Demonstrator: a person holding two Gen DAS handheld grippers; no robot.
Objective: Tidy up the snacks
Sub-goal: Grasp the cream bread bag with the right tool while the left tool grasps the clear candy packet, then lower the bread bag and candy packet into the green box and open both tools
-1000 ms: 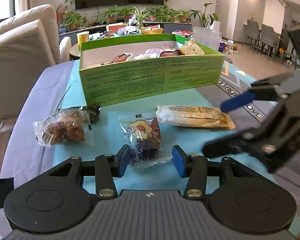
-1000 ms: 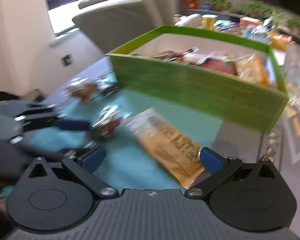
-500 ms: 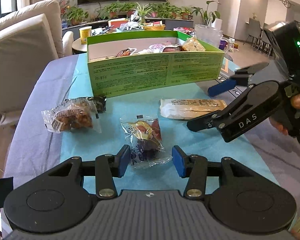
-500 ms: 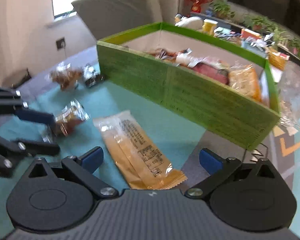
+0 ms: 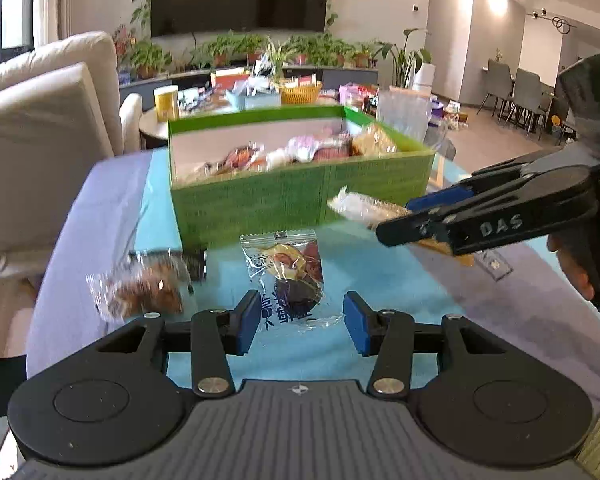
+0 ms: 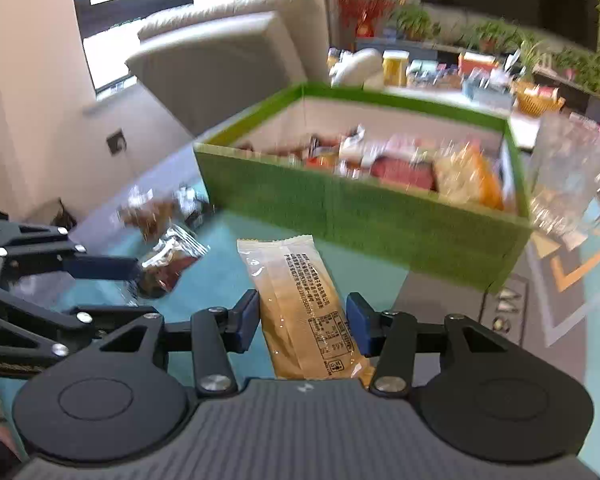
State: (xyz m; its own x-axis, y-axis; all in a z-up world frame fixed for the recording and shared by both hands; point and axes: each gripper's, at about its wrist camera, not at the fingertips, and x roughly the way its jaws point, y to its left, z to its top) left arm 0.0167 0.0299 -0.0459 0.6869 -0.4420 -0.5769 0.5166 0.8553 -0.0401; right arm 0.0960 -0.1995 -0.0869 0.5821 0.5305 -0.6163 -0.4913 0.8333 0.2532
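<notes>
Two packets lie loose on the teal cloth (image 5: 360,264) in the left wrist view: a clear-wrapped snack with dark fruit (image 5: 290,280) sits just ahead of the left gripper (image 5: 300,322), whose blue fingers (image 5: 247,322) stand apart on either side of its near end without pressing it, and a blurred bag of brown pieces (image 5: 140,292) rests off to the left beside a small dark wrapper (image 5: 194,262). Behind them stands the green box (image 5: 300,200), open on top and already holding a heap of wrapped snacks. To the right, the right gripper (image 5: 404,216) comes in from the side with a long tan bar packet (image 5: 364,208) lifted clear of the surface, its far end poking out towards the box's front wall; a hand (image 5: 580,268) shows behind it. From the right wrist view, that same tan bar packet (image 6: 304,308) runs lengthwise between the right gripper (image 6: 302,322), whose fingers (image 6: 358,320) are closing and pinch its sides. The green box (image 6: 360,216) is straight ahead and near, a clear glass mug (image 6: 568,176) at its right corner. The left gripper (image 6: 100,268) reaches in from the left at the fruit snack (image 6: 168,260), and the brown bag (image 6: 144,212) lies beyond it.
</notes>
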